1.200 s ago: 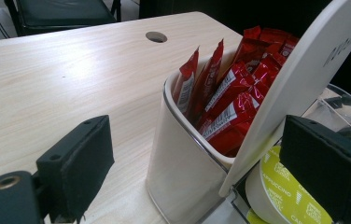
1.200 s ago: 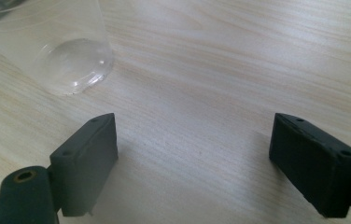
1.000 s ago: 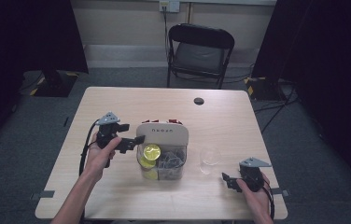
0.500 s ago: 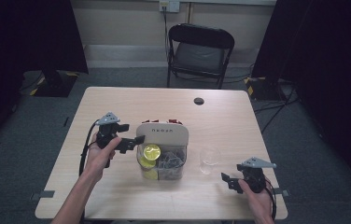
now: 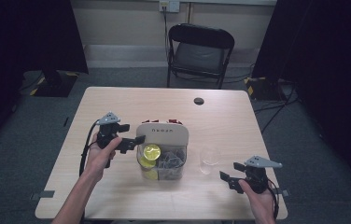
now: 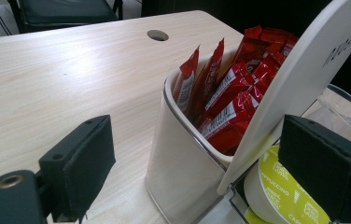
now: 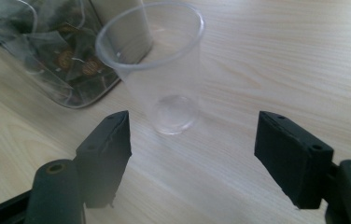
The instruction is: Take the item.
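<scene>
Wooden table [image 5: 117, 196], dark room | organizer [image 5: 162, 140] centre, clear cup [image 5: 209, 159] at its 3 o'clock | left tongs [image 6: 211, 172] closing, straddling its wall; right tongs [image 7: 211, 158] apart, narrowing, empty | risk: hasty squeeze tips the light cup

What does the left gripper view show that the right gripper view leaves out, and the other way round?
Left gripper view: red sachets packed in the organizer's white compartment, a yellow-lidded capsule, and the table's cable hole. Right gripper view: the cup's base standing on the table, and dark capsules in the clear bin. Both: the clear plastic cup, the wooden table, and open tongs holding nothing.
</scene>
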Action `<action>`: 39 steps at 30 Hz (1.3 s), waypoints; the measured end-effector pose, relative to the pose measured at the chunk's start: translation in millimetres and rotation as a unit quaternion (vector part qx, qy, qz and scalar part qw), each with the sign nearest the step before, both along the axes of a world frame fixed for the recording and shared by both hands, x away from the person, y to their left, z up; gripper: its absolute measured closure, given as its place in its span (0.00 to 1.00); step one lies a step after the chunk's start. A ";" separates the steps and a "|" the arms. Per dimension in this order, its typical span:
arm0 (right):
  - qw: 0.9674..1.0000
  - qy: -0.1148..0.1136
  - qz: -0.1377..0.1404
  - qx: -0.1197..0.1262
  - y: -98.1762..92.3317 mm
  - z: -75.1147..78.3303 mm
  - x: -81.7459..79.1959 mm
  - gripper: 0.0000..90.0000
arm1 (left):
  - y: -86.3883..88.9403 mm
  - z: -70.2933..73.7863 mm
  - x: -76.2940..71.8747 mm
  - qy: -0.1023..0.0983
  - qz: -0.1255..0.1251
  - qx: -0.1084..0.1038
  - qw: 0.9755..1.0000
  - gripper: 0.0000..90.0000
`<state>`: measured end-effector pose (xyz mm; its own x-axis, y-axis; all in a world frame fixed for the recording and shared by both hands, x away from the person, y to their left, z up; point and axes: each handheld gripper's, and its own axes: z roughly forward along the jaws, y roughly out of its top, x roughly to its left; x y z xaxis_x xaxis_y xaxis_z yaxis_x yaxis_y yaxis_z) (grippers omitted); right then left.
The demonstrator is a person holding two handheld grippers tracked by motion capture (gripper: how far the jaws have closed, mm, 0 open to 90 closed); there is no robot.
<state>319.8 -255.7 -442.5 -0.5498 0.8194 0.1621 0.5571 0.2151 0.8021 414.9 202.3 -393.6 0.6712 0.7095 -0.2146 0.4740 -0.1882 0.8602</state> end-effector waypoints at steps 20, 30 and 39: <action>0.996 -0.053 0.073 0.008 31.5 32.5 -0.2 0.36 | -1.9 -0.2 0.1 0.002 0.001 0.001 1.000 0.11; 0.991 -0.070 0.113 0.026 55.9 43.8 9.0 0.43 | -3.3 -1.0 0.5 0.003 0.000 0.009 1.000 0.10; 0.988 -0.068 0.138 0.026 79.7 47.2 17.4 0.47 | -2.9 -1.2 1.1 0.003 -0.001 0.010 1.000 0.09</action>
